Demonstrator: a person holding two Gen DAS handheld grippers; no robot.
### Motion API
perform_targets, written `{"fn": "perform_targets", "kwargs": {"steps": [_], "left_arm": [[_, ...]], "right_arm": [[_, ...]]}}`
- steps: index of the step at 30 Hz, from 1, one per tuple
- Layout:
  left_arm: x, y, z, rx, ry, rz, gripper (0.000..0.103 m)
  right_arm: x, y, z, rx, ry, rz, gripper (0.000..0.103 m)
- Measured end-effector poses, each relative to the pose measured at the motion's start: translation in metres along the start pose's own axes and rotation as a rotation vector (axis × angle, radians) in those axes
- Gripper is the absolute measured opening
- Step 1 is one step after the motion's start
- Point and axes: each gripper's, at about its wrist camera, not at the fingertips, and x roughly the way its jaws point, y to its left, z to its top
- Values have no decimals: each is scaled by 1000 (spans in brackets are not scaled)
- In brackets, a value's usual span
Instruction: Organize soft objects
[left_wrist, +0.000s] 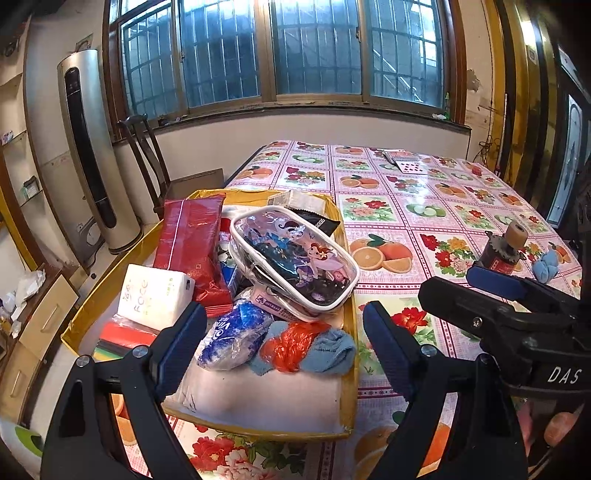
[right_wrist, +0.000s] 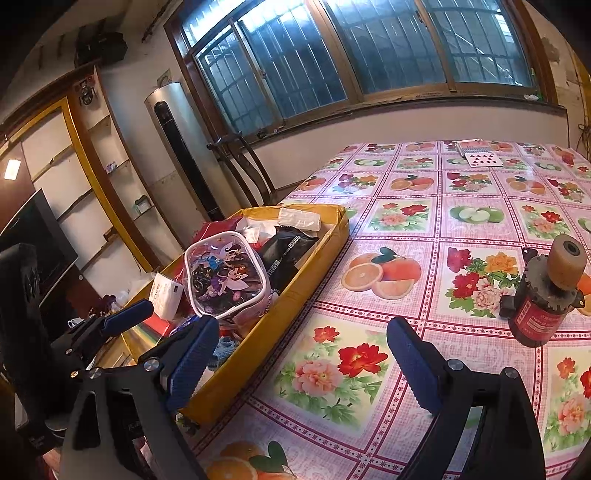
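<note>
Soft objects fill the shallow yellow cardboard box (left_wrist: 349, 332) at the near left corner of the table under its glossy fruit-and-flower oilcloth (left_wrist: 424, 206), heaped there, we judge, so that loose things stay in one place. On top of the pile in the box lies a clear plastic zip pouch printed with cartoon fairies (left_wrist: 295, 258); leaning toward the box's left side is a long red foil packet (left_wrist: 190, 247), with a white wrapped tissue pack (left_wrist: 155, 295) in front of it. At the box's near end we see a blue-and-white plastic bag (left_wrist: 232, 338), a crumpled orange plastic bag (left_wrist: 291, 345) and a pale blue cloth (left_wrist: 328, 350). Our left gripper (left_wrist: 284, 350) hovers over that near end, jaws spread wide and holding nothing. Our right gripper (right_wrist: 303, 354) hangs beside the box over the bare oilcloth, jaws likewise spread and empty. To the right of the box, well apart, a small blue cloth bundle (left_wrist: 548, 264) lies next to a red-labelled motor with a tan roller (right_wrist: 546, 295), probably one item not yet gathered. Items lower in the box are buried, and the black packet (right_wrist: 288, 251) at its far end is half hidden.
</note>
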Motion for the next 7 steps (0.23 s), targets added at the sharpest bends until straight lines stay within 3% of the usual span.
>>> {"fn": "perform_targets", "kwargs": {"steps": [7], "left_arm": [[0,-2,0,15,-15,38,87]], "right_arm": [[-15,0,3,2,-43,12,94]]}}
